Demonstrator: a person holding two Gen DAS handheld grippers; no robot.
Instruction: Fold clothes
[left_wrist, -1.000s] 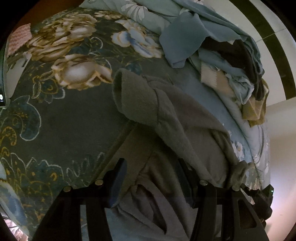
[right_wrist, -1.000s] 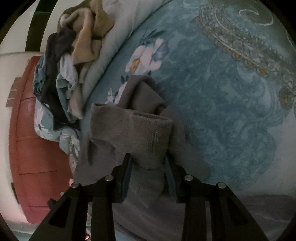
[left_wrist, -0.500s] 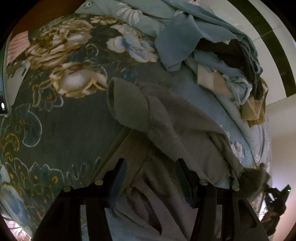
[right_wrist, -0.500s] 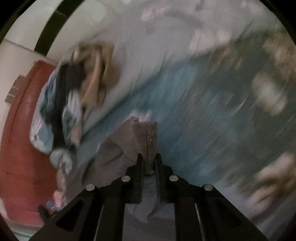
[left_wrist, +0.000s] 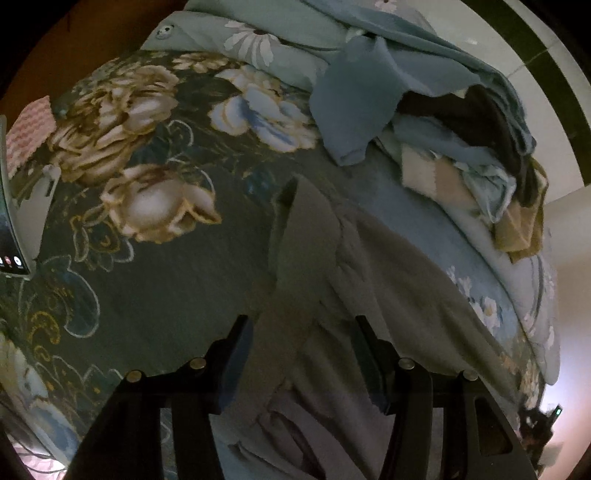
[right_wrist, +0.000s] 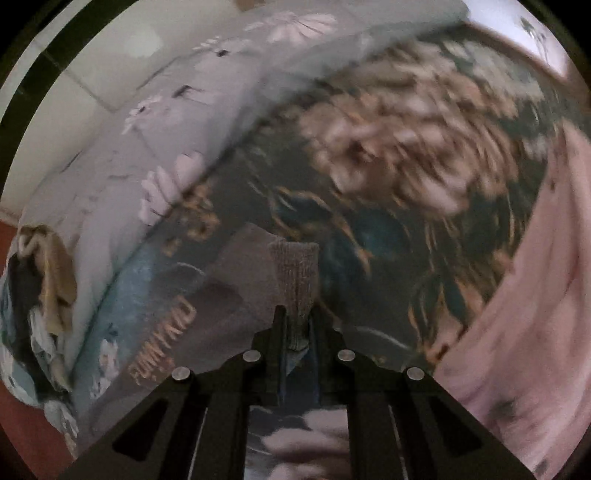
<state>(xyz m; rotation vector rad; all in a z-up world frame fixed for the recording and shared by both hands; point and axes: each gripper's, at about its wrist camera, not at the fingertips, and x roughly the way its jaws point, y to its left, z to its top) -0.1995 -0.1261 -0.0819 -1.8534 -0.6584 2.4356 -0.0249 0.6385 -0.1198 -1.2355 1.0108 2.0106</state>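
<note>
Pinched between right tongs (right_wrist: 297, 325), ribbed grey sleeve cuff (right_wrist: 295, 275) has swung sideways.

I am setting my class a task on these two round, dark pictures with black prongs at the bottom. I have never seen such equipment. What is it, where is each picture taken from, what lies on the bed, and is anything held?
No robot here: a person holds a two-finger gripper in each hand, each with a wide-angle camera looking along its fingers.

The left wrist view shows the left gripper with its jaws apart astride a grey sweater on a dark floral bedspread. A pile of unfolded clothes lies beyond, and a phone at the edge.

The blurred right wrist view shows the right gripper shut on the sweater's ribbed cuff, pinching it. A pink cloth lies beside it.
</note>
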